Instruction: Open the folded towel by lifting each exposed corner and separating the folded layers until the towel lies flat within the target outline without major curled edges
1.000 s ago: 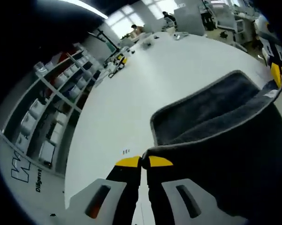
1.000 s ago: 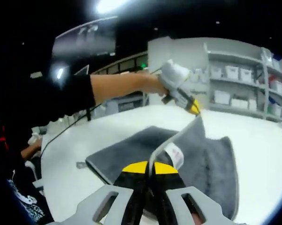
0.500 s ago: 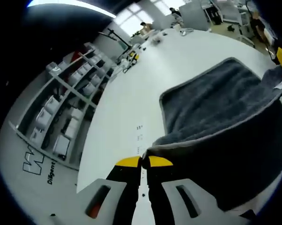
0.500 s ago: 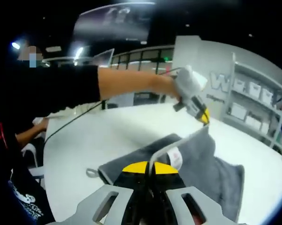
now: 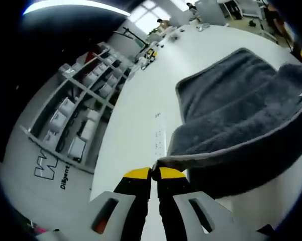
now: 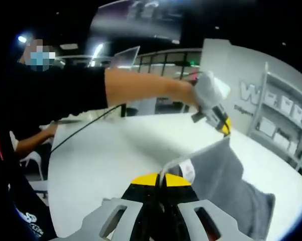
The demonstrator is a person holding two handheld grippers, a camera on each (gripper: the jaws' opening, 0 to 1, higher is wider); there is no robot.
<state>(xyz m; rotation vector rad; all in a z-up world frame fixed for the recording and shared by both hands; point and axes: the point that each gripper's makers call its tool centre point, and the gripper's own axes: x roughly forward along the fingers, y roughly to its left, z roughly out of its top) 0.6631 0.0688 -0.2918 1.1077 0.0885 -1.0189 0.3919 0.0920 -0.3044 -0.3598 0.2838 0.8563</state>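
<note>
Overhead, two grippers, left gripper point(image 5: 151, 173) and right gripper point(image 6: 160, 179), each clamp one grey towel point(image 5: 231, 110) corner.

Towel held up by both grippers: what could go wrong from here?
Each gripper, left and right, pinches only the thin hem of the towel, so a corner may slip out while it hangs. The lower part still lies bunched on the table; laid down like this, it could land creased or with a layer folded under.
</note>
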